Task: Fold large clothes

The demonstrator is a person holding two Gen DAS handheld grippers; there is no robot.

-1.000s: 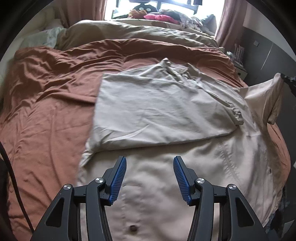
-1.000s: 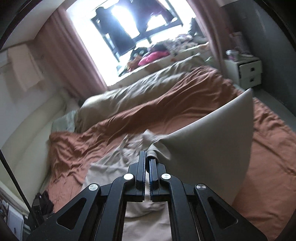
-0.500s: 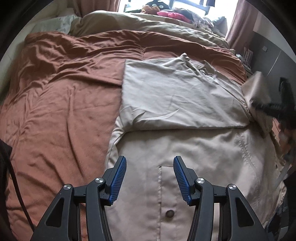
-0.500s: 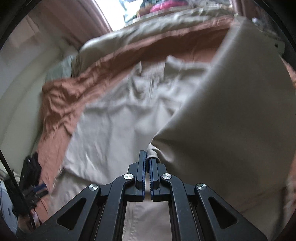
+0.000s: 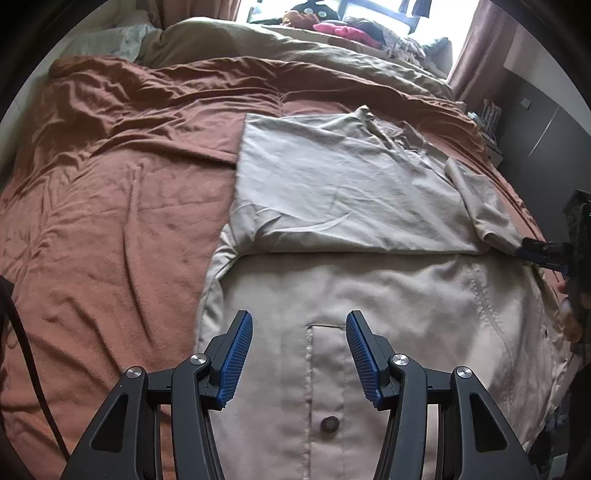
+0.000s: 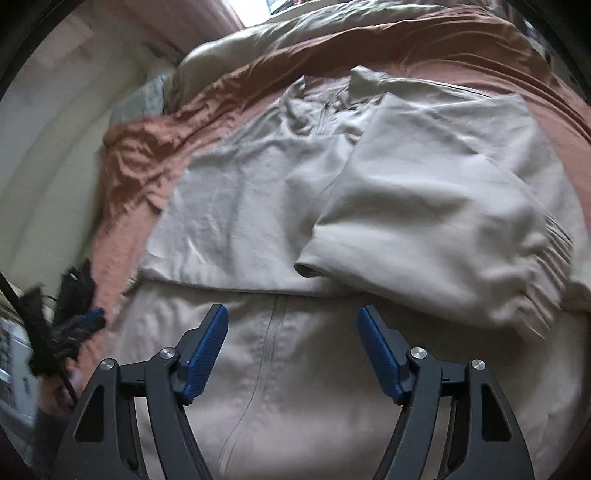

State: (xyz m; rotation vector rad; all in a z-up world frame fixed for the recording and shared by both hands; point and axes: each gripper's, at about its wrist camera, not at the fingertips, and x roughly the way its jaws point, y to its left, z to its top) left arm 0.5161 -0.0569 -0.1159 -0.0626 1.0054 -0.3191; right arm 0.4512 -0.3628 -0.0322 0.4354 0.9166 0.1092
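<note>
Opening now, the right gripper point(image 6: 291, 350) has let go of the sleeve point(image 6: 436, 221) it pinched a second ago; the sleeve lies folded across the beige jacket point(image 5: 354, 295). The left gripper point(image 5: 299, 354) hangs open, empty. The jacket lies on the rust bedspread point(image 5: 110, 221), its long axis toward the window, collar far.

Beige jacket point(image 5: 369, 280), sleeves folded in, on bed

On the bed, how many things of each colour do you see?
Beige: 2, the jacket and the duvet
Rust brown: 1, the bedspread
Pink: 1, the cloth by the window
Total: 4
</note>
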